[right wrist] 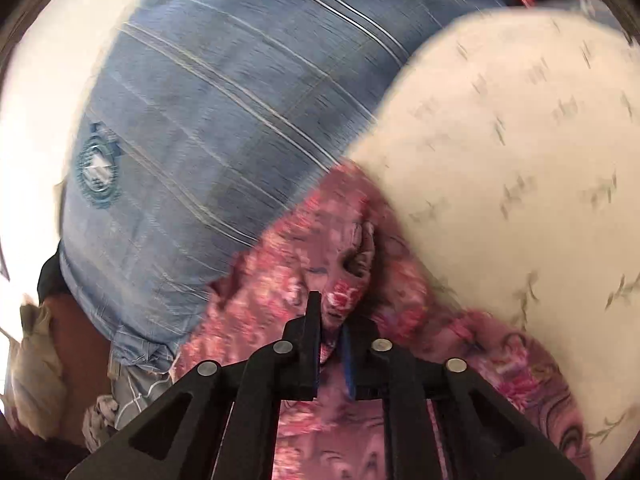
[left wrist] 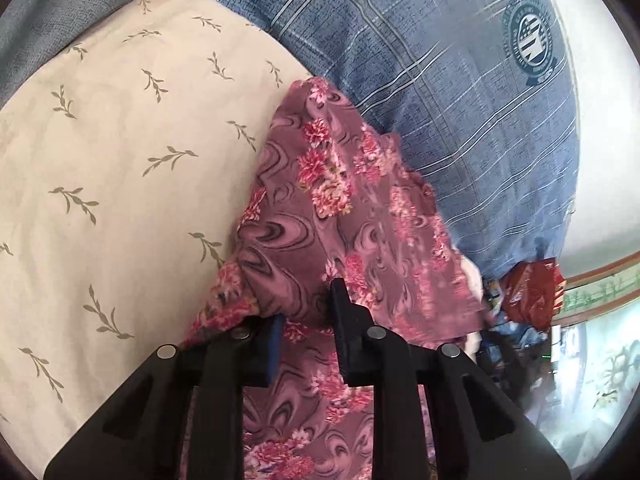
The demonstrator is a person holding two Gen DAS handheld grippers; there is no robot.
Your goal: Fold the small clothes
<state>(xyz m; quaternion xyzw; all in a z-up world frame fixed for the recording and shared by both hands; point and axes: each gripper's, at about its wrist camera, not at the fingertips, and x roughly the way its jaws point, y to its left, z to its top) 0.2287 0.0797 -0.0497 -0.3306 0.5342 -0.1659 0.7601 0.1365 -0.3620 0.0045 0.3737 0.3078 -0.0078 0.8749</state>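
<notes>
A small mauve garment with pink flowers (left wrist: 320, 200) lies bunched on the bedding, between a cream leaf-print cloth and a blue plaid cloth. In the left wrist view my left gripper (left wrist: 306, 304) is shut on a fold of it, and the cloth runs on toward the camera between the black fingers. The right wrist view is blurred. There the same floral garment (right wrist: 280, 264) is pinched at a ridge by my right gripper (right wrist: 332, 316), whose jaws stand almost together. The cloth puckers just ahead of the fingertips.
The cream leaf-print cloth (left wrist: 120, 160) fills the left side, seen at the right (right wrist: 500, 160) in the right wrist view. The blue plaid cloth with a round badge (left wrist: 460, 100) lies beyond the garment. A red packet (left wrist: 532, 292) and clutter sit past its edge.
</notes>
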